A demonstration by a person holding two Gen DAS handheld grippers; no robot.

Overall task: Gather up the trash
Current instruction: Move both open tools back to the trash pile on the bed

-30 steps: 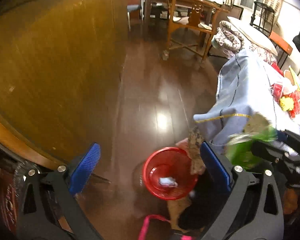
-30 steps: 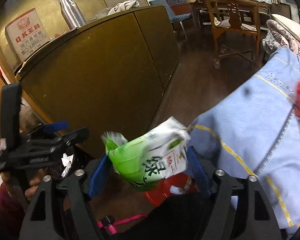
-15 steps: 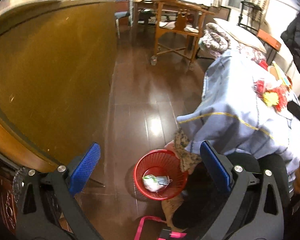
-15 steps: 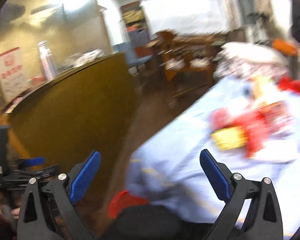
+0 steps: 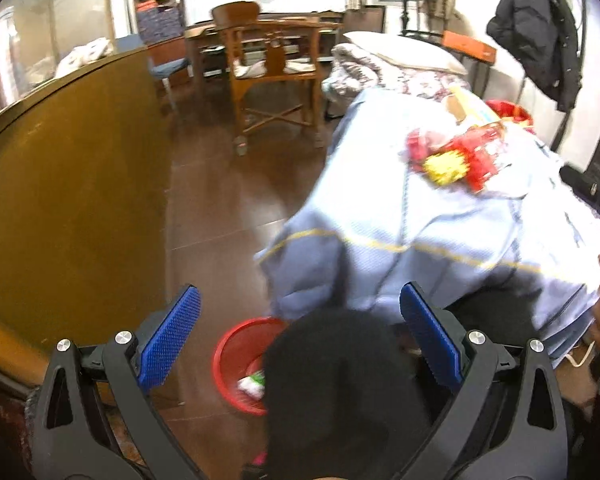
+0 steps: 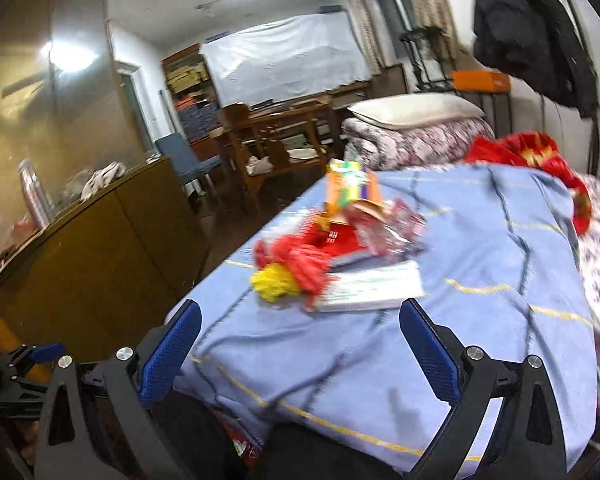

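Red bin (image 5: pixel 236 360) holding wrappers, both jaws empty

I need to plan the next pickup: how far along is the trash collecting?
Done: a green-and-white wrapper lies in the red bin on the floor. In hand: nothing; the right gripper, whose fingers have just opened, and the left gripper are both empty. Left: the red and yellow wrappers and an orange carton on the blue bedspread.

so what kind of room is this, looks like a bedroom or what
Most likely a lived-in bedroom that doubles as a sitting room. A bed with a blue cover fills the right side, a pillow lies on folded quilts at its far end, and a wooden chair stands at a table by the window.
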